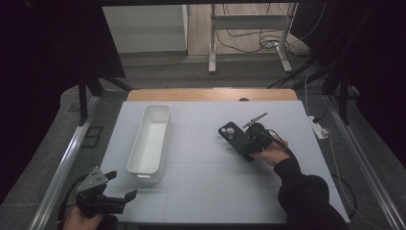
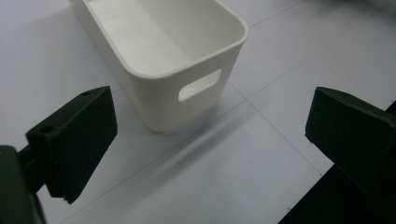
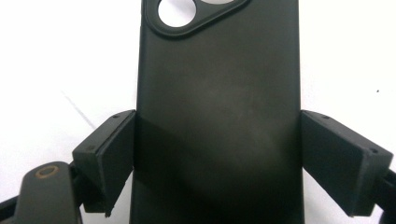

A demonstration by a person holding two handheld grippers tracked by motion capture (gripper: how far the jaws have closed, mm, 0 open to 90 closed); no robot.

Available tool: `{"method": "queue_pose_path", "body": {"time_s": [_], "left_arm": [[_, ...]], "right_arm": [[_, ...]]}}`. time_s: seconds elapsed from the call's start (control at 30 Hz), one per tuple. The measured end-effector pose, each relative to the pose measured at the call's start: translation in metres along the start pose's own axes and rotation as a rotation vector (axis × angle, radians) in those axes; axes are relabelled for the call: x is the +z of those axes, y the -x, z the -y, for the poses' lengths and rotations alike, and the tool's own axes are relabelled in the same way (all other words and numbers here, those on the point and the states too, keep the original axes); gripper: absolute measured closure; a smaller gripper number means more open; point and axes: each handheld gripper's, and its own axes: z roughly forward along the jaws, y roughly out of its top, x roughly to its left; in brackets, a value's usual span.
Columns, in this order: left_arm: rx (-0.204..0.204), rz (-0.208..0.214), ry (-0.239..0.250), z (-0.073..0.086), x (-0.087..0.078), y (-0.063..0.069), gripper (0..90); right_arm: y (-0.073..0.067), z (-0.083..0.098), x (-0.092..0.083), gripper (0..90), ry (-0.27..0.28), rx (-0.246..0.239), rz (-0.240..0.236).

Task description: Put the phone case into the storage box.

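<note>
- Two hand-held grippers in play: the right gripper [image 1: 245, 143] has its fingers [image 3: 108, 156] clamped against the long edges of a matte black phone case with a camera cut-out [image 3: 217, 116]; the left gripper [image 2: 205, 154] hangs released, nothing between its fingers [image 2: 74, 140].
- We read the side-on grasp as deliberate: pinching across the narrow width keeps the flat case steady and leaves its camera end free.
- From the high view the case [image 1: 231, 135] sits right of centre on the pale grey desk [image 1: 201, 191], well apart from the long white plastic bin with a slot handle [image 1: 150, 139]. Whether it rests on the desk or is raised a little, we cannot tell.
- Left gripper [image 1: 107, 194] waits at the near left corner, aimed at the bin's near end [image 2: 163, 56]; we judge it stands ready to steady the bin.
- Bin looks empty where we see in; its far end is cut off in the left gripper view.
- Case's lower end is cut off in the right gripper view; its inner face is hidden.
- Surroundings beyond the desk are dark and hard to make out.
</note>
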Motion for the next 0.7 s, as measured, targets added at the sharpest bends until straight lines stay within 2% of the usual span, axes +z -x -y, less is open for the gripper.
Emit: {"method": "queue_pose_path", "body": {"time_s": [0.27,0.5,0.7], "left_arm": [[0.004,0.047,0.038,-0.011,-0.001,0.001,0.5],[0.045,0.083,0.064,-0.02,0.006,0.004,0.0],[0.045,0.119,0.093,-0.029,0.008,0.003,0.0]], "right_arm": [[-0.005,0.006,-0.016,14.6,0.055,-0.01,-0.06],[-0.01,0.01,-0.026,14.6,0.083,-0.022,-0.078],[-0.015,0.012,-0.035,14.5,0.109,-0.035,-0.098]]}}
